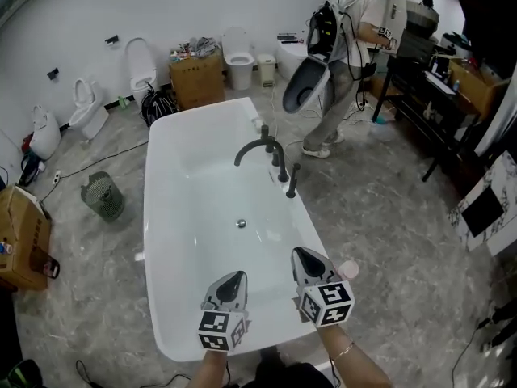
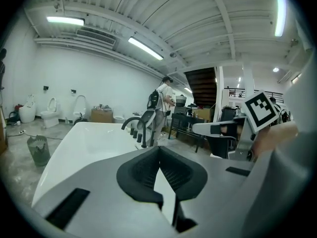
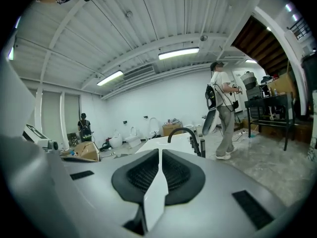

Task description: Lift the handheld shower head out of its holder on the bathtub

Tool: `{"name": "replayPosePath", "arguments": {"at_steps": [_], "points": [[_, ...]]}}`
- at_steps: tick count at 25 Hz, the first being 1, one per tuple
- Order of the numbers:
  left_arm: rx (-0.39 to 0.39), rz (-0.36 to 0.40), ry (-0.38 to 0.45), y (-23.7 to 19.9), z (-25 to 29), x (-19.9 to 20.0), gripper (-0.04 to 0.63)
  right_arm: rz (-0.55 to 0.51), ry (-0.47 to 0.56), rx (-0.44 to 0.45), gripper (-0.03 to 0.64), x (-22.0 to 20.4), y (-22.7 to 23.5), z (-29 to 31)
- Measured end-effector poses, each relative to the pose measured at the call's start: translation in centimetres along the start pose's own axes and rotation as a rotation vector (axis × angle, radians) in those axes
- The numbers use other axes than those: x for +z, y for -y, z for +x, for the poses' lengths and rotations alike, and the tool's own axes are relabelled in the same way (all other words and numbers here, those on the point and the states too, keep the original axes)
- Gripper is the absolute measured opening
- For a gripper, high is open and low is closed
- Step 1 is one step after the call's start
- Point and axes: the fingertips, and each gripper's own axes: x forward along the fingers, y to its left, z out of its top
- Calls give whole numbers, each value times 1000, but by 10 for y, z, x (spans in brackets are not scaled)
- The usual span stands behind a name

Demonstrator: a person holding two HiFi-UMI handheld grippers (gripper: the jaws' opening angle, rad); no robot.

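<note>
The white bathtub [image 1: 150, 217] fills the middle of the head view. On its right rim stands a black arched faucet [image 1: 258, 145], and just nearer to me the slim black handheld shower head [image 1: 292, 179] sits upright in its holder. Both grippers hover over the tub's near end, well short of the fittings. My left gripper [image 1: 236, 275] has its tips together and holds nothing. My right gripper [image 1: 301, 251] is parted by a narrow crack, also empty. The right gripper view shows the faucet [image 3: 184, 131] and shower head [image 3: 202, 146] ahead; the left gripper view shows them [image 2: 144, 134] ahead too.
A person [image 1: 343, 47] with a backpack walks past the tub's far right, carrying a toilet part. Toilets and a cardboard box [image 1: 196, 78] line the back wall. A wire waste basket [image 1: 102, 195] stands left of the tub, and a black workbench [image 1: 420, 79] is at the right.
</note>
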Motion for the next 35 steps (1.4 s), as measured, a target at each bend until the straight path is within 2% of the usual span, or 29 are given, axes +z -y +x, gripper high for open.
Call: {"name": "replayPosePath", "arguments": {"at_steps": [9,17,27,35], "points": [[-3,-33,0,-56,52,4,20,24,-14,-57,58,8,36,114],[-3,-21,-7,-88,103,-2,20,31,-55,-120,64,-5,86,194],[0,-6,-4,-112,198,-10,20,122,-76,-220,100,-45,173,293],[3,6,0,-140,283,-24,20,90,-117,-256,114,-86,233,371]]}}
